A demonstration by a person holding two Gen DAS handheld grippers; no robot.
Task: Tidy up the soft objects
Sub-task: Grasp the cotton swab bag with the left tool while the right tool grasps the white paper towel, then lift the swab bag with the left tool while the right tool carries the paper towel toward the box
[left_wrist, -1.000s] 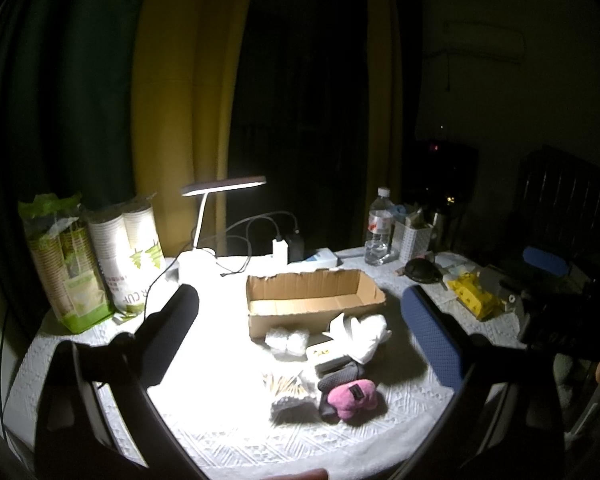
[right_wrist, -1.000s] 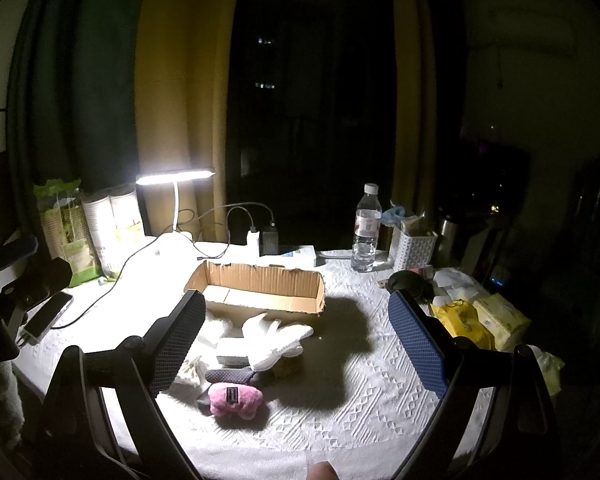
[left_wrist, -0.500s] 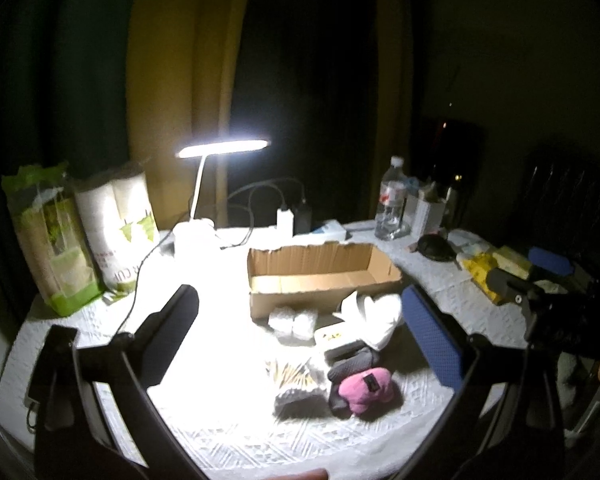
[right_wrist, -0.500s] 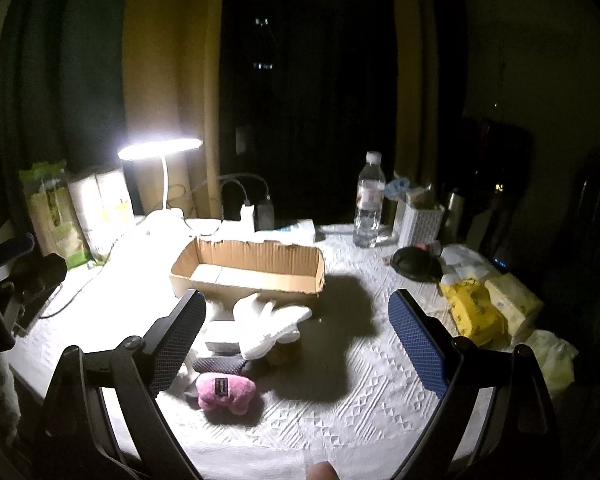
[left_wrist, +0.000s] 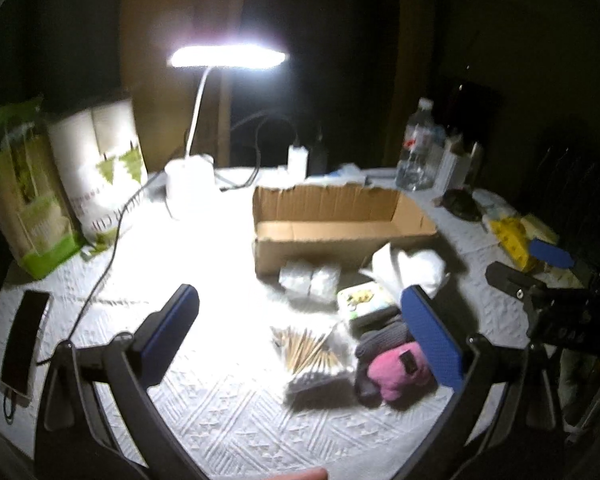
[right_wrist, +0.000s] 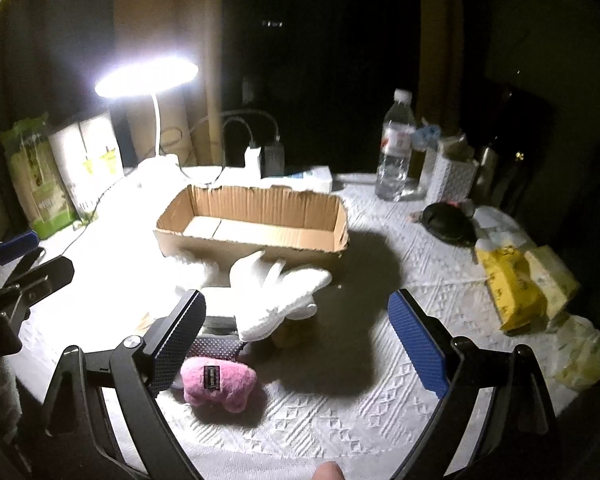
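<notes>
An empty cardboard box [left_wrist: 340, 220] [right_wrist: 256, 224] lies open at the table's middle. In front of it lie white gloves [left_wrist: 408, 268] [right_wrist: 280, 292], a pack of cotton pads [left_wrist: 310, 280], a small tin [left_wrist: 364, 304], a grey knit piece [left_wrist: 384, 338] [right_wrist: 216, 346], a bag of cotton swabs [left_wrist: 308, 352] and a pink plush toy [left_wrist: 396, 368] [right_wrist: 218, 382]. My left gripper [left_wrist: 300, 336] hangs open above the swabs. My right gripper [right_wrist: 296, 340] hangs open over the cloth right of the plush, with nothing between its fingers.
A lit desk lamp [left_wrist: 192, 176] [right_wrist: 148, 80] stands at the back with cables. Paper-cup packs [left_wrist: 60, 184] sit far left, a phone [left_wrist: 22, 344] at the near left edge. A water bottle [right_wrist: 396, 148], a dark bowl [right_wrist: 446, 224] and yellow tissue packs [right_wrist: 516, 280] crowd the right.
Both grippers have moved forward and down toward the table, so the box and the soft things look larger and closer. Nothing was taken hold of.
</notes>
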